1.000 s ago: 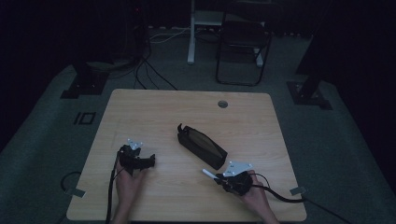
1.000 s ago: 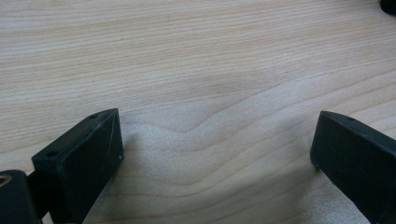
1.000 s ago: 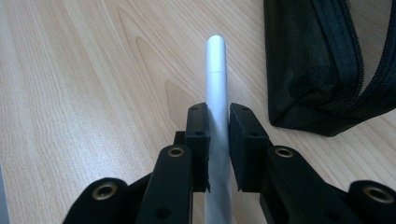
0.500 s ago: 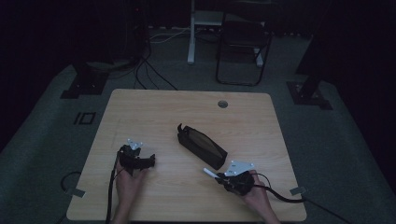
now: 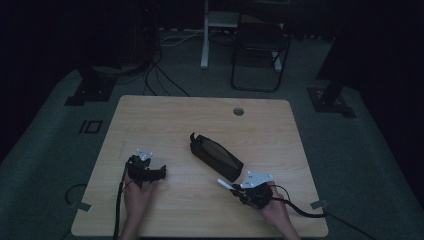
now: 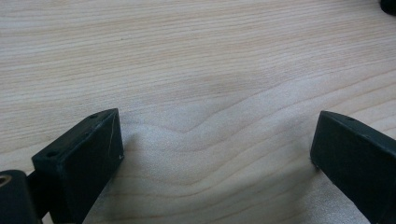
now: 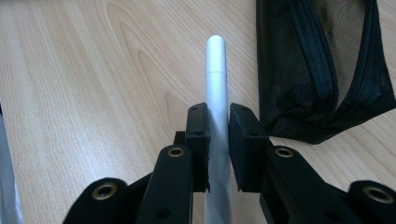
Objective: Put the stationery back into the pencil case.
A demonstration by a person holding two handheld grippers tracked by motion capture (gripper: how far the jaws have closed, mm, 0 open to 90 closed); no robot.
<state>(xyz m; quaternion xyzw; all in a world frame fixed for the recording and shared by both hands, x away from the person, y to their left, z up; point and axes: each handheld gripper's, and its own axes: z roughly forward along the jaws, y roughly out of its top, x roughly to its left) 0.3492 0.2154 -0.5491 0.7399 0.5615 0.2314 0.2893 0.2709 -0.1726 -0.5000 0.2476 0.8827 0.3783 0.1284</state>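
Fingers of right gripper [image 7: 218, 140] clamped on slim white plastic pen [image 7: 216, 79], just beside open end of black mesh zip pouch [image 5: 216, 156] on wooden worktop [image 5: 165, 112]. Left gripper [image 6: 215, 154] fingers apart, empty, well left of pouch. Nothing moved since a second ago: likely pausing before insertion.

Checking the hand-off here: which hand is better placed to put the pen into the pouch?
Right. The right gripper is shut on the pen, pointing toward the open pouch beside it. The left gripper is open with nothing between its fingers, farther off.
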